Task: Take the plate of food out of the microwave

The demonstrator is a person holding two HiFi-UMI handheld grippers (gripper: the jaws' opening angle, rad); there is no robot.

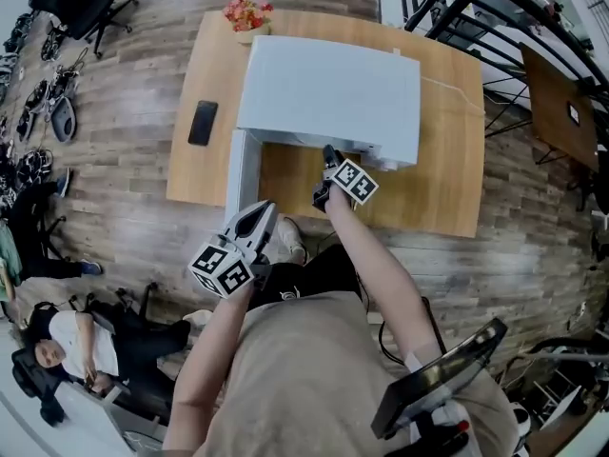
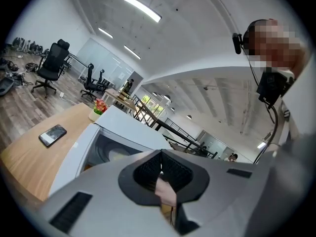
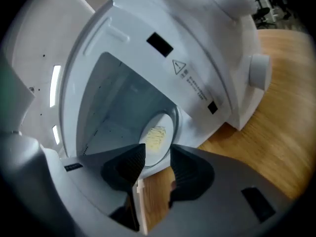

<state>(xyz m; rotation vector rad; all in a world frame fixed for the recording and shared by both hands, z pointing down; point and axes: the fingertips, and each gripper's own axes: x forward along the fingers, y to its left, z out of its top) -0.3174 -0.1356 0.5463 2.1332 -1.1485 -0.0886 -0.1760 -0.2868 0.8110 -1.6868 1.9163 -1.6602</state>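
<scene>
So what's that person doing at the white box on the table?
A person with a gripper in each hand is at the white microwave on the wooden table, its door open. The right gripper, jaws apart and empty, points at the round white plate of yellowish food inside. The left gripper hangs back, shut on nothing.

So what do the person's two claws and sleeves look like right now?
The left claw and right claw are both pale grey moulded shells with black ribbed pads. Each carries a white cube with black square markers: the left cube and the right cube. The person wears a beige short-sleeved top.
</scene>
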